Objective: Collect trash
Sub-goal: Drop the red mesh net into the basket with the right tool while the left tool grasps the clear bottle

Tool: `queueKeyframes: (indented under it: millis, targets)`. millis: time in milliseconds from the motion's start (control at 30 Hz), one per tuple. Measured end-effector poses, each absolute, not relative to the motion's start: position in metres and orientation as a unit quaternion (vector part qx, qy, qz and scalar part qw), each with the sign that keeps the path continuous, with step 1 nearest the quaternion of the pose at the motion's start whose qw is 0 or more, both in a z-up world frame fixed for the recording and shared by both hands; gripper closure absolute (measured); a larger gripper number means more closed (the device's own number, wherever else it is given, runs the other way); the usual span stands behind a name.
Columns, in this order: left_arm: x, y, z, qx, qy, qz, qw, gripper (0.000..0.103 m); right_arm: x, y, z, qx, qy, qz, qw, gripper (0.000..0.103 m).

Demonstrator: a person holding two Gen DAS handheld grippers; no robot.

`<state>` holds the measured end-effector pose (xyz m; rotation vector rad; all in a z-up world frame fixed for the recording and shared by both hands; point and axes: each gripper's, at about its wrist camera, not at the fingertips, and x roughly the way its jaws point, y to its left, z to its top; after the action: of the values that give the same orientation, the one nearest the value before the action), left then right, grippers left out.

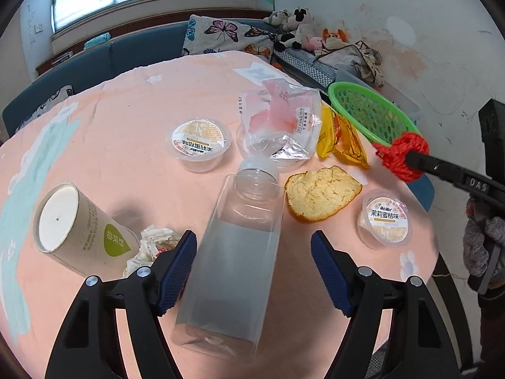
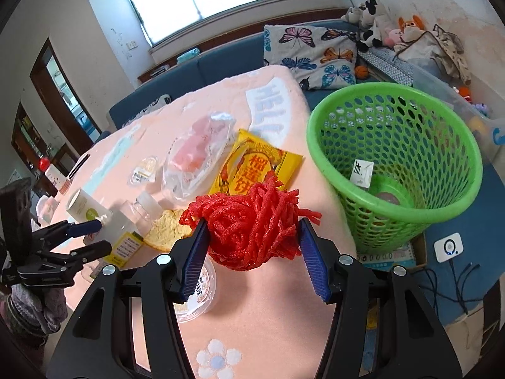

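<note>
My right gripper [image 2: 252, 249] is shut on a red mesh net ball [image 2: 252, 224] and holds it above the table, left of the green perforated bin [image 2: 394, 170]. The ball also shows in the left wrist view [image 1: 402, 154]. My left gripper [image 1: 252, 268] is open around a clear plastic bottle [image 1: 233, 252] lying on the pink tablecloth [image 1: 126, 110]; the left pad [image 1: 176, 268] touches it. Around it lie a cardboard tube [image 1: 72, 230], crumpled tissue [image 1: 151, 246], an orange peel [image 1: 318, 192], two jelly cups [image 1: 199, 142] [image 1: 385, 221], a clear bag [image 1: 281, 123] and a yellow wrapper [image 1: 341, 139].
The bin stands off the table's right edge and holds a few items [image 2: 363, 173]. A blue sofa with a butterfly cushion [image 2: 309, 50] and plush toys [image 2: 378, 22] lies beyond the table. Cables and a white device [image 2: 448, 246] lie on the floor at right.
</note>
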<state>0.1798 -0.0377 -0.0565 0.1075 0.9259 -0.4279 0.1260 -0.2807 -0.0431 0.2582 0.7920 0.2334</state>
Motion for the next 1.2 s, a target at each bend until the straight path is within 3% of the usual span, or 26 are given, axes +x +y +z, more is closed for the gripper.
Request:
queueKeyframes:
  millis: [367, 567, 1200]
  targets:
    - [0.186, -0.051, -0.067, 0.104, 0.449, -0.211, 0.862, 0.033, 0.128, -0.295, -0.035, 0.137, 0.374, 0.097, 0.912, 0.046]
    - [0.187, -0.053, -0.068, 0.110, 0.445, -0.210, 0.863, 0.050, 0.132, -0.305, -0.027, 0.144, 0.363, 0.088, 0.917, 0.046]
    - [0.171, -0.042, -0.026, 0.072, 0.404, -0.220, 0.885, 0.051, 0.149, -0.341, -0.023, 0.150, 0.361, 0.036, 0.920, 0.046]
